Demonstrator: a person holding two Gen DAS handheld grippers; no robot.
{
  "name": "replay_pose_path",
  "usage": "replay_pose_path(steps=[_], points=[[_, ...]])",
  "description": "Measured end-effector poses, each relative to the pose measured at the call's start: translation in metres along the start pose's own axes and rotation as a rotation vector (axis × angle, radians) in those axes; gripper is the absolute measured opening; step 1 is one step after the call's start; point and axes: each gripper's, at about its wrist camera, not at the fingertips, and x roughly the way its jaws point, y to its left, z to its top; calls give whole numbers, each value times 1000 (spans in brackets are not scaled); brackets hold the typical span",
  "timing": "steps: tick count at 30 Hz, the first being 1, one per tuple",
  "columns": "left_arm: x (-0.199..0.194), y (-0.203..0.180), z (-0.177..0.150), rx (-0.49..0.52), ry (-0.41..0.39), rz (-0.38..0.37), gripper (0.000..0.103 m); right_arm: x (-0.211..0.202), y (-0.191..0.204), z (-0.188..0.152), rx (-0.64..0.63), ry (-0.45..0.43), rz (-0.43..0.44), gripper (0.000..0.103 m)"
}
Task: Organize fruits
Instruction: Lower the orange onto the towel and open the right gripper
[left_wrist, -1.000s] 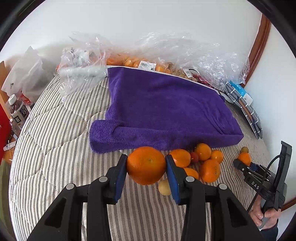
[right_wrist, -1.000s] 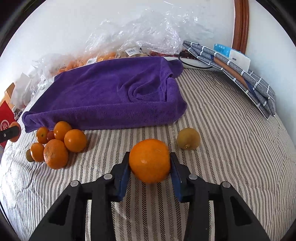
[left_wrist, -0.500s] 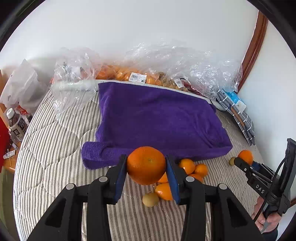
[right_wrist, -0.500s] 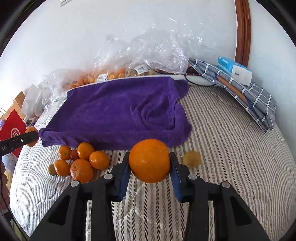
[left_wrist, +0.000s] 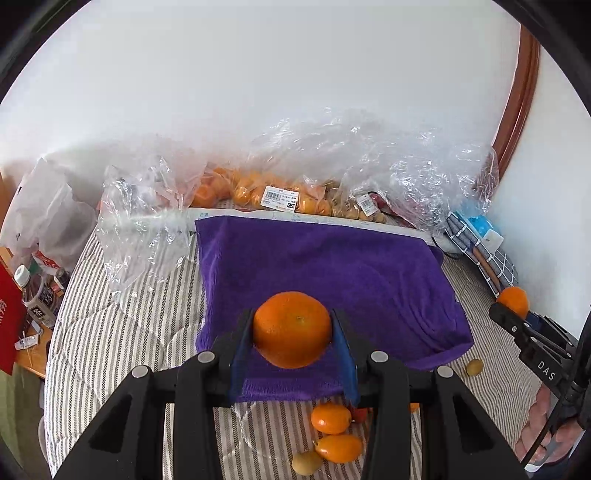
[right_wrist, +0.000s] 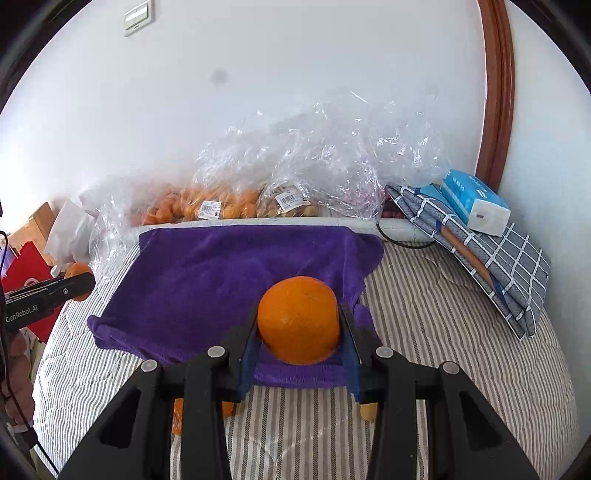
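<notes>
left hand-held gripper (left_wrist: 291, 332) clamps an orange (left_wrist: 291, 328), purple towel (left_wrist: 332, 273) just ahead; right hand-held gripper (right_wrist: 298, 325) pinches another orange (right_wrist: 298, 320), loose small fruits (left_wrist: 330, 417) lying on the bed beneath.

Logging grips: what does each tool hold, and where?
Left tool pinches an orange by its sides; right tool likewise holds another orange.

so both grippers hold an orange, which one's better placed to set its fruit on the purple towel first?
Near even. Slight edge to the left gripper: its round orange sits over the purple towel; the right gripper's orange is nearer an edge.
</notes>
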Motion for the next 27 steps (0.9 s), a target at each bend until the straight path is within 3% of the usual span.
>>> replay_pose_path(steps=[17,27], points=[[88,8,10,-5,89,-5,39,98,-5,4,19,89,4,39],[117,13,0,-1,159,-8,39,127,-3,-6,15,150,0,39]])
